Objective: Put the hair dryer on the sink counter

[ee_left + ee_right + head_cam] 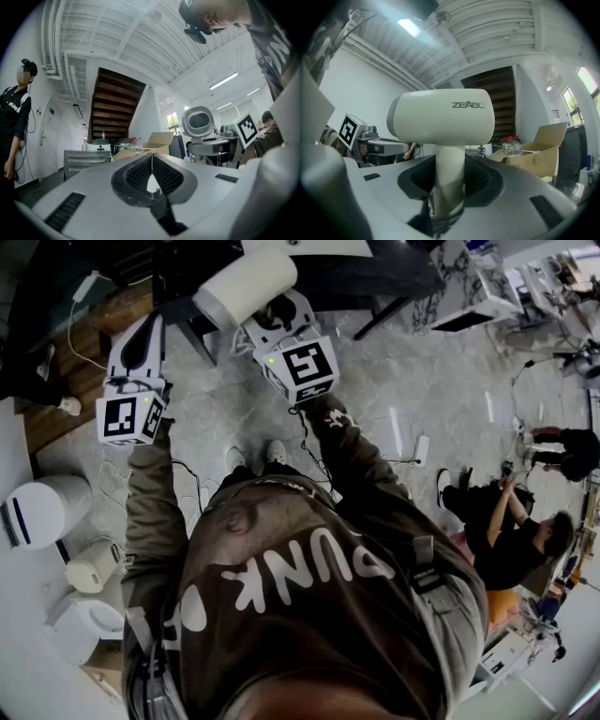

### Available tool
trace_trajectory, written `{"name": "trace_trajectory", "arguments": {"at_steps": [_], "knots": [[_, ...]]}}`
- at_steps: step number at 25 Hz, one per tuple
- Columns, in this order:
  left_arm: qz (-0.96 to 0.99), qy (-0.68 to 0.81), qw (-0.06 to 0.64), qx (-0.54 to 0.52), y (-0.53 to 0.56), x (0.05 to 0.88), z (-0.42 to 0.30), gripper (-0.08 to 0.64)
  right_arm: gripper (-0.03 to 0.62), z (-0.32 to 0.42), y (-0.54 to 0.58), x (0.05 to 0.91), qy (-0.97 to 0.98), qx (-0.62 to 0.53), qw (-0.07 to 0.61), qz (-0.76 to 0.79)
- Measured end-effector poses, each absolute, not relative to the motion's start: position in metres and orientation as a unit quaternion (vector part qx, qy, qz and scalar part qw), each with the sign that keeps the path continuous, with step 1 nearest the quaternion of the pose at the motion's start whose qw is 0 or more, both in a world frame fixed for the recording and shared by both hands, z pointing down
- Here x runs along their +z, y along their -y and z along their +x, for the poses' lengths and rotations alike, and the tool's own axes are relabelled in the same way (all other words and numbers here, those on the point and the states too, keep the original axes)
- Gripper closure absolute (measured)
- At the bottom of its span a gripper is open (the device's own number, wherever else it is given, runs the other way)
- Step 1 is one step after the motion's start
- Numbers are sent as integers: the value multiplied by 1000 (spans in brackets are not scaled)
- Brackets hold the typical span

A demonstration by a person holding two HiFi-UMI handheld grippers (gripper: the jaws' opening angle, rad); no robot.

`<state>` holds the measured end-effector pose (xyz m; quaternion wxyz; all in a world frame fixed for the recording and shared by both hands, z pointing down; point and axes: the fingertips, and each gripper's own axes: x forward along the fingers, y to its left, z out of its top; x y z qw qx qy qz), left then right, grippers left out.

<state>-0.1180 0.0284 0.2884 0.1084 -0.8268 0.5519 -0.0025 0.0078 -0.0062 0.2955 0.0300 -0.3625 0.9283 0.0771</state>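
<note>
Between the jaws of your right gripper [449, 180], the hair dryer [440, 117] sits clamped by its handle, while your left gripper [151, 159] is clenched, pads together.

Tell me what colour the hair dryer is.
The hair dryer is cream white; the right gripper view shows it best.

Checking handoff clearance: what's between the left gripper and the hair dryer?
Nothing solid. In the head view, left gripper and hair dryer are apart, with only floor and a dark furniture leg beneath the gap. The left gripper view sees the dryer unobstructed.
</note>
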Motion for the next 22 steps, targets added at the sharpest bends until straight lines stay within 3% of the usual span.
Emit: {"name": "trace_trajectory", "arguments": {"at_steps": [22], "knots": [[-827, -550, 117, -9, -24, 286, -107, 554, 438, 17, 9, 295, -928, 66, 41, -365]]}}
